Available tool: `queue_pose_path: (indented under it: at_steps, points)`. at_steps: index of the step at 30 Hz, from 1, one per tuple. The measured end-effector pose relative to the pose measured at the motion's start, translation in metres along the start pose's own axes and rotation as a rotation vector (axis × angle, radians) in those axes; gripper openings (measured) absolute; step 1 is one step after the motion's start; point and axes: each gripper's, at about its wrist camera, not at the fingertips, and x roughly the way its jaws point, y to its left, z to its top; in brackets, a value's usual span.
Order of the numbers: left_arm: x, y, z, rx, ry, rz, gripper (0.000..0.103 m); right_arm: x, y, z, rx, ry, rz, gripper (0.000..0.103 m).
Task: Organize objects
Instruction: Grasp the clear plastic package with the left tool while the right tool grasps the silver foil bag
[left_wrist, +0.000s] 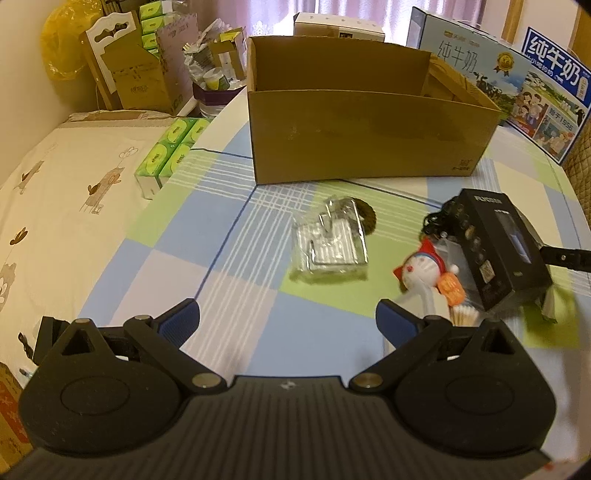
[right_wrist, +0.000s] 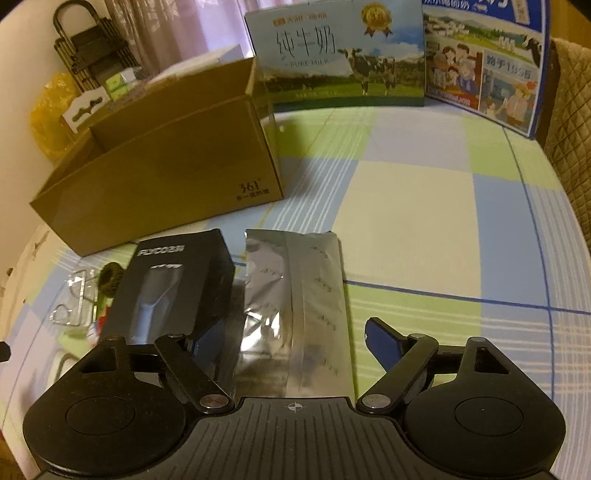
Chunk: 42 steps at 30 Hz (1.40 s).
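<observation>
The silver foil pouch (right_wrist: 295, 314) lay flat on the checked counter (right_wrist: 424, 221) between the right tongs (right_wrist: 291, 343), spread and untouching; the black box (right_wrist: 166, 288) stood beside it. Left tongs (left_wrist: 288, 321) gaped over bare cloth. The cardboard box (left_wrist: 362, 136) and milk cartons (right_wrist: 343, 59) lined the far edge.

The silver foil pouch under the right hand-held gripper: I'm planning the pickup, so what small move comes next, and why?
Probably lower the right hand-held gripper and close it on the silver foil pouch: the pouch lies flat between its open fingers, not yet pinched.
</observation>
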Motion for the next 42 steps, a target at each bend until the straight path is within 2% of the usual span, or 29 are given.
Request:
queue_pose_path:
  at_steps: [7, 10, 12, 14, 20, 27, 35, 41, 42]
  points:
    - [0.02, 0.007, 0.012, 0.006, 0.014, -0.004, 0.101, 0.026, -0.001, 0.006, 0.002, 0.056, -0.025, 0.065]
    - [0.029, 0.007, 0.017, 0.013, 0.021, -0.014, 0.101, 0.03, -0.001, 0.007, -0.006, 0.061, -0.034, 0.062]
    - [0.035, 0.006, 0.021, 0.021, 0.023, -0.022, 0.101, 0.03, -0.001, 0.008, -0.021, 0.063, -0.043, 0.056]
    - [0.042, 0.003, 0.024, 0.031, 0.026, -0.032, 0.101, 0.03, 0.0, 0.007, -0.058, 0.059, -0.06, 0.042]
    - [0.065, -0.008, 0.036, 0.059, 0.052, -0.054, 0.101, 0.017, -0.008, 0.007, -0.006, 0.032, -0.049, 0.031]
    - [0.099, -0.02, 0.05, 0.071, 0.095, -0.056, 0.101, 0.006, -0.01, 0.005, 0.025, 0.027, -0.062, 0.028]
    - [0.131, -0.027, 0.06, 0.082, 0.157, -0.051, 0.1, -0.019, -0.008, 0.009, 0.067, -0.04, -0.074, 0.027]
    - [0.14, -0.029, 0.059, 0.109, 0.148, -0.055, 0.087, -0.033, -0.006, 0.01, 0.088, -0.06, -0.073, 0.027]
    - [0.139, -0.029, 0.059, 0.12, 0.141, -0.059, 0.082, -0.033, -0.005, 0.01, 0.089, -0.06, -0.072, 0.027]
